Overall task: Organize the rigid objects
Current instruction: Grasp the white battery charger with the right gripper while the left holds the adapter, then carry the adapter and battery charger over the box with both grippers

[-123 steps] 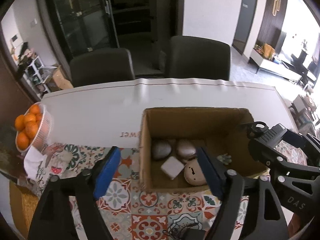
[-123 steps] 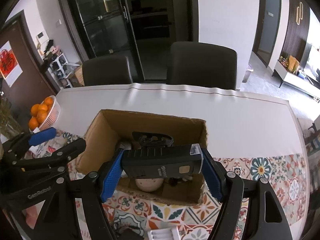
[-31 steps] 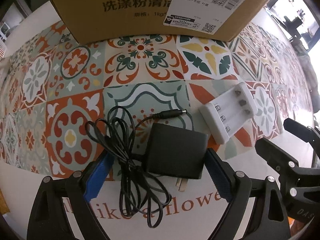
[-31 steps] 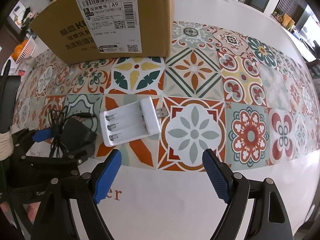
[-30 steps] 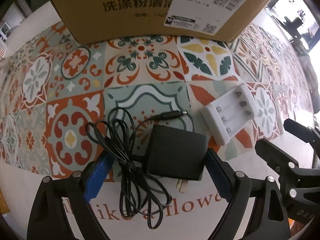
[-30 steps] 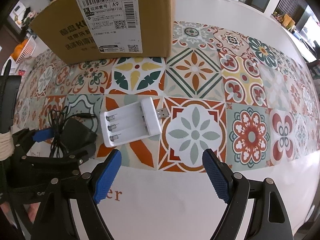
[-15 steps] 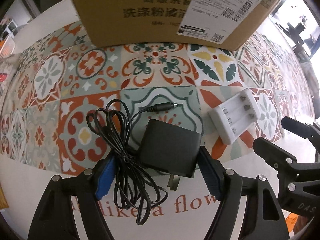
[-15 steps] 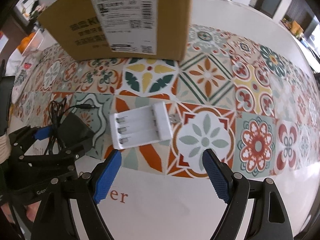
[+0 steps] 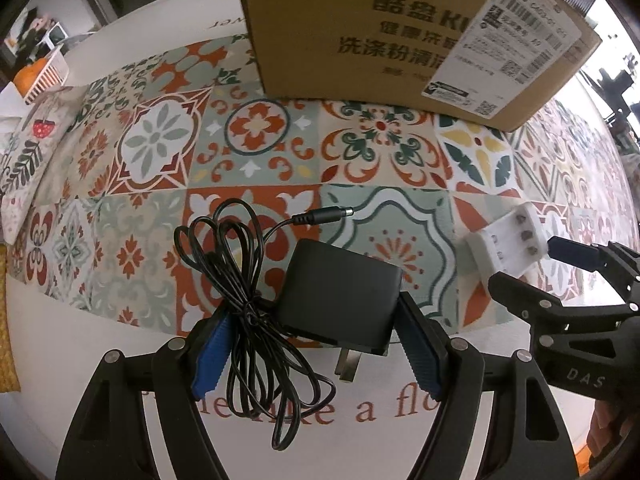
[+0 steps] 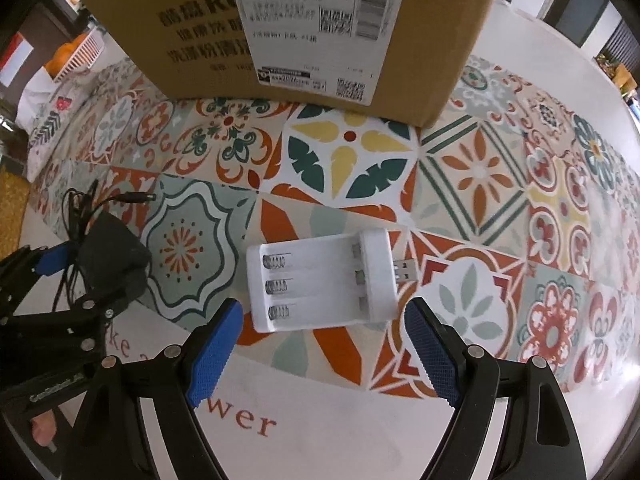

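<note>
A black power adapter (image 9: pixel 340 294) with a bundled black cord (image 9: pixel 248 300) lies on the patterned tablecloth. My left gripper (image 9: pixel 316 352) straddles it, jaws closing in, the right pad at the adapter's side and the left pad on the cord; it also shows in the right wrist view (image 10: pixel 76 276). A white battery charger (image 10: pixel 322 280) with a USB plug lies just ahead of my open, empty right gripper (image 10: pixel 324 354); it also shows in the left wrist view (image 9: pixel 508 244). A brown cardboard box (image 10: pixel 296 28) stands behind both.
The tablecloth (image 10: pixel 480 184) covers the table to a white border near me. A white basket of oranges (image 9: pixel 40 72) and a printed cloth (image 9: pixel 24 148) sit at the far left. The right gripper's arm (image 9: pixel 568 300) shows at the right of the left wrist view.
Both grippers came down from above the box to the table in front of it. Over the last second the left jaws narrowed around the adapter, and the right gripper moved closer to the charger.
</note>
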Motion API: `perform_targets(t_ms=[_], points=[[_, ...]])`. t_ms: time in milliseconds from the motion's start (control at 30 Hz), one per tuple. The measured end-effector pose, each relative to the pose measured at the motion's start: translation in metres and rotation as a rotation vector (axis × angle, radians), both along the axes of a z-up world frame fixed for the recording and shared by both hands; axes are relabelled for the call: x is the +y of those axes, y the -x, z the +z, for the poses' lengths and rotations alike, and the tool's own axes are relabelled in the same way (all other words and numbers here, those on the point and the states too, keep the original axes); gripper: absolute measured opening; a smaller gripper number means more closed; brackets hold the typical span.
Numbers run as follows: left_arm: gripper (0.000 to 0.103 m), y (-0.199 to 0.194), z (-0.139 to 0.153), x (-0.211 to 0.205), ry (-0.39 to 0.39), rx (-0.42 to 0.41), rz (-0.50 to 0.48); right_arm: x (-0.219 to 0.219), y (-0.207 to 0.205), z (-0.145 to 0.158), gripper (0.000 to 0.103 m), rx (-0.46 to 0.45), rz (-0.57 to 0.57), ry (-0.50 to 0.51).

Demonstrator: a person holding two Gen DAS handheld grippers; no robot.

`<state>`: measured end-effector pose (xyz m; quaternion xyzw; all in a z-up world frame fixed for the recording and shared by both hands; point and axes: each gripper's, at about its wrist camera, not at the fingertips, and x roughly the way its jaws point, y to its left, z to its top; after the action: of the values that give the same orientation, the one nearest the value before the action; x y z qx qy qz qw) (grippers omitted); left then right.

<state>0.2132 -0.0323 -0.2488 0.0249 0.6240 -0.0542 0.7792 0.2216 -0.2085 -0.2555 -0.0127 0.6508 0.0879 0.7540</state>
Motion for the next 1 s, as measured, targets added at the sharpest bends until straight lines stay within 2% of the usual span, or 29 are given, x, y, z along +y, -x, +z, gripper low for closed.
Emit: perform_targets(t_ms=[200, 300, 467, 667, 1000], points=[[0.076, -0.001, -0.011, 0.009, -0.014, 0.007, 0.013, 0.005, -0.005, -0.009, 0.083, 0.008, 0.001, 0.011], [0.076, 0.005, -0.013, 0.010, -0.023, 0.004, 0.016, 0.007, -0.004, -0.010, 0.078, -0.010, -0.002, 0.029], [0.076, 0.006, -0.018, 0.014, -0.029, -0.010, 0.011, 0.003, 0.000, -0.010, 0.078, -0.028, -0.013, 0.024], [0.076, 0.015, 0.008, 0.001, -0.017, -0.047, -0.012, -0.012, 0.017, 0.014, 0.078, -0.085, -0.056, 0.005], [0.076, 0.023, 0.063, -0.008, 0.009, -0.159, -0.053, -0.019, 0.036, 0.079, 0.078, -0.241, -0.112, 0.003]])
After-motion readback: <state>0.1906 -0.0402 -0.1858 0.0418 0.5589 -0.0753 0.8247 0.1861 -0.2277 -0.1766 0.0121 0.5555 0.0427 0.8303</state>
